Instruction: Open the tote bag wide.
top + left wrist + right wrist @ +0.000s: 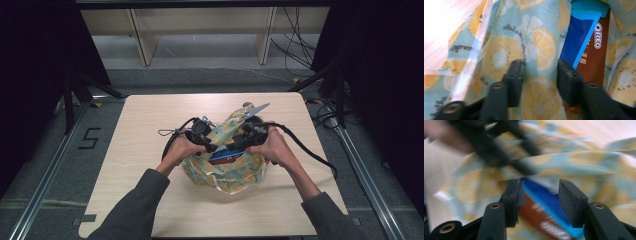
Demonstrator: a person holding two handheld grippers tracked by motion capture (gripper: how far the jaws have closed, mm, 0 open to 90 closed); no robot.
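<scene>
Claws first: my left claw (539, 75) has its jaws apart, with a fold of the lemon-print bag (534, 50) running up between them, though I can't tell if either jaw really presses the fabric. My right claw (540, 197) is apart too, jaws either side of the blue edge of the Oreo box (541, 207), not clamped on it as far as I can see; that view is pretty blurry.

From the high view, both claws meet over the bag (225, 170), left claw (212, 146) at about 10 o'clock of it, right claw (235, 141) at about 1 o'clock. Box (225, 156) sits inside the bag's open mouth, blue and brown showing. Bag lies crumpled near the middle of the wooden surface (145, 165), a bit toward 3 o'clock, with one corner sticking up toward 12.
</scene>
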